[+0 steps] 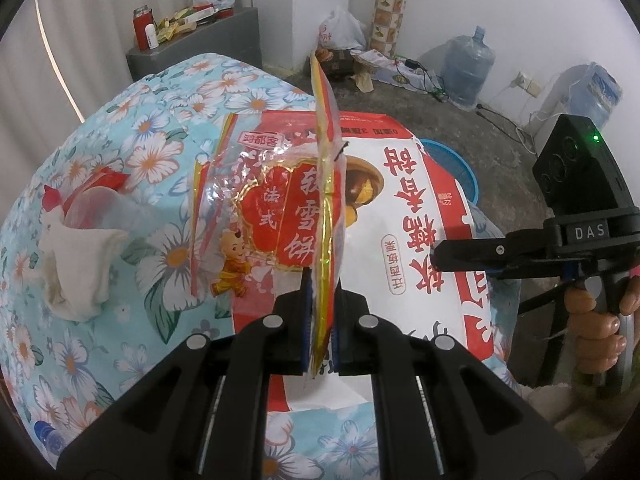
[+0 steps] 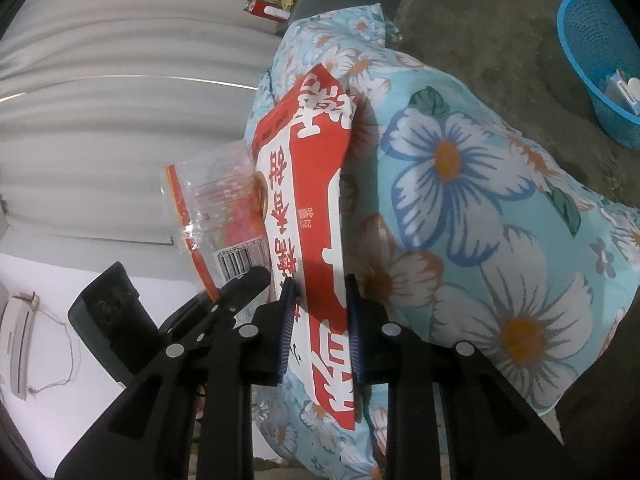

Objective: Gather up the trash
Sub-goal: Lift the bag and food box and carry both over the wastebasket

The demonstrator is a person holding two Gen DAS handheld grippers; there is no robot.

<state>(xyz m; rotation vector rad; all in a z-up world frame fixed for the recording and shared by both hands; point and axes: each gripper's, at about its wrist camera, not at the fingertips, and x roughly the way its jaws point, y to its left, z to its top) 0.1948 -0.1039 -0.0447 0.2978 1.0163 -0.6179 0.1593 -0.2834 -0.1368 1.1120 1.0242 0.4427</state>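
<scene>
My left gripper (image 1: 322,320) is shut on the thin edge of a clear, red and gold snack wrapper (image 1: 280,200), which stands up out of its jaws. Under it a large white and red snack bag (image 1: 420,240) lies on the floral pillow (image 1: 120,160). From the right, my right gripper (image 1: 438,258) reaches that bag's edge. In the right wrist view the bag (image 2: 308,200) fills the gap of my right gripper (image 2: 320,320), both pads against it. To the left there, the left gripper (image 2: 256,276) holds the wrapper (image 2: 216,208).
A crumpled tissue (image 1: 80,264) and a clear plastic cup (image 1: 100,208) with a red scrap lie on the pillow's left. A blue basket (image 2: 596,48) stands on the concrete floor beyond. Water jugs (image 1: 468,68), cables and a grey cabinet (image 1: 192,44) line the far wall.
</scene>
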